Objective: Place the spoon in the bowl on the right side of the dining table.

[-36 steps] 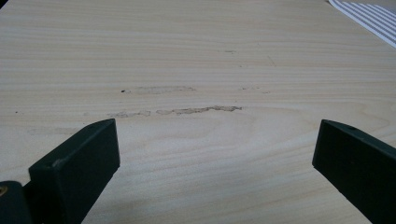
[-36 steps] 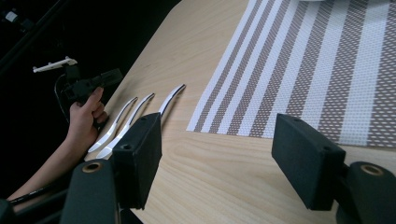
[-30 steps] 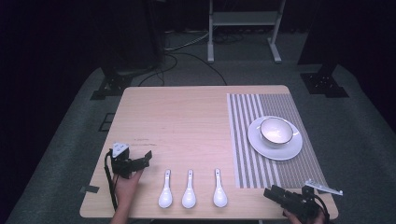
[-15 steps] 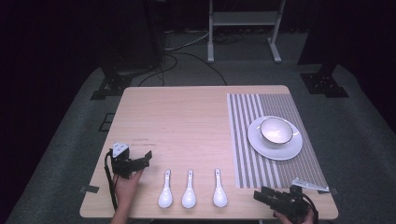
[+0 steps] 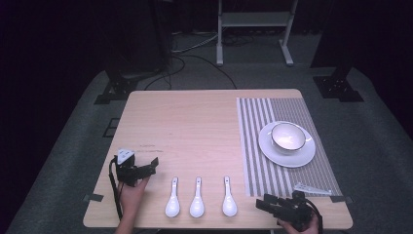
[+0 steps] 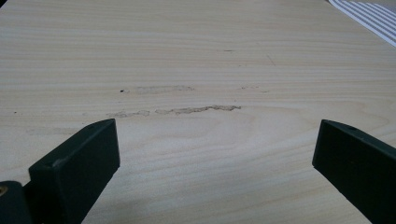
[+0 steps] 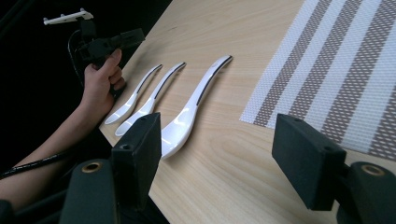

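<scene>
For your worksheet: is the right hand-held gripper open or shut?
Open: the right hand-held gripper shows its jaws wide apart, nothing between them.

Bowl (image 5: 288, 136) on plate (image 5: 273, 152), striped placemat (image 5: 254, 145)

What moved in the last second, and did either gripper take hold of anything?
The right gripper slid left along the table's near edge toward the three white spoons, jaws open, holding nothing. The left gripper stayed put, jaws open over the bare table. The spoons, the bowl on its plate and the striped mat are as before.
</scene>
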`<state>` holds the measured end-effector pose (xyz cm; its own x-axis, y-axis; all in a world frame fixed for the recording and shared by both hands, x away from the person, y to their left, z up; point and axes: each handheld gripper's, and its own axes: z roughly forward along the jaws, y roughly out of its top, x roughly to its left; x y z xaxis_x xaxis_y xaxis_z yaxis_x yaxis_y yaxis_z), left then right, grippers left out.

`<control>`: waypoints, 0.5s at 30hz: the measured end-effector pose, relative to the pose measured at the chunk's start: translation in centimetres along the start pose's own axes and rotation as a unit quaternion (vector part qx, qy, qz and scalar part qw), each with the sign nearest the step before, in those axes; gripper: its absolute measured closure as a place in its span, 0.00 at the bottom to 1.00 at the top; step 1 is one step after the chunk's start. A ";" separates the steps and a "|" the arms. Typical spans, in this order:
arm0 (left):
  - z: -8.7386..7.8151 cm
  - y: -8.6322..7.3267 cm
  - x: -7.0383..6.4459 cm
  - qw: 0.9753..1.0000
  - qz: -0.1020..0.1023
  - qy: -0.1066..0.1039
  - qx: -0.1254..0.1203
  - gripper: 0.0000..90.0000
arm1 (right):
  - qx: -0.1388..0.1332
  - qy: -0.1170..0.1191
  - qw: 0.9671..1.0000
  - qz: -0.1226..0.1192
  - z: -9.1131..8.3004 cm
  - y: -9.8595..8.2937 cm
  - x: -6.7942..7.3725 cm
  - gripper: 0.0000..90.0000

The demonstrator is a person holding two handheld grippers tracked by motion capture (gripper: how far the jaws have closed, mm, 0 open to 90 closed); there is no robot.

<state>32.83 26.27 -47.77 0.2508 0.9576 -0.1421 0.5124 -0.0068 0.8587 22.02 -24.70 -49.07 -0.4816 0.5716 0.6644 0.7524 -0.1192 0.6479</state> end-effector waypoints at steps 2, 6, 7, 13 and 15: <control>0.0 0.0 0.0 1.000 0.000 0.000 0.001 0.00 | 0.002 0.001 1.000 0.000 0.1 0.1 0.0 0.36; 0.0 0.0 0.0 1.000 0.000 0.000 0.001 0.00 | 0.011 0.004 1.000 -0.002 0.7 0.4 0.3 0.36; 0.0 0.0 0.0 1.000 0.001 0.000 0.001 0.00 | 0.012 0.005 1.000 -0.003 0.7 0.4 0.3 0.36; 0.0 0.0 0.0 1.000 0.000 -0.001 0.001 0.00 | 0.024 0.008 1.000 -0.007 1.5 1.0 0.6 0.36; 0.0 0.0 0.0 1.000 0.001 -0.001 0.001 0.00 | 0.026 0.010 1.000 -0.010 1.7 1.2 0.7 0.36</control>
<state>32.87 26.28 -47.77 0.2528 0.9571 -0.1416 0.5133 -0.0086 0.8582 23.37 -23.03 -48.47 -0.5051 0.5574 0.6589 0.7646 -0.0650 0.6412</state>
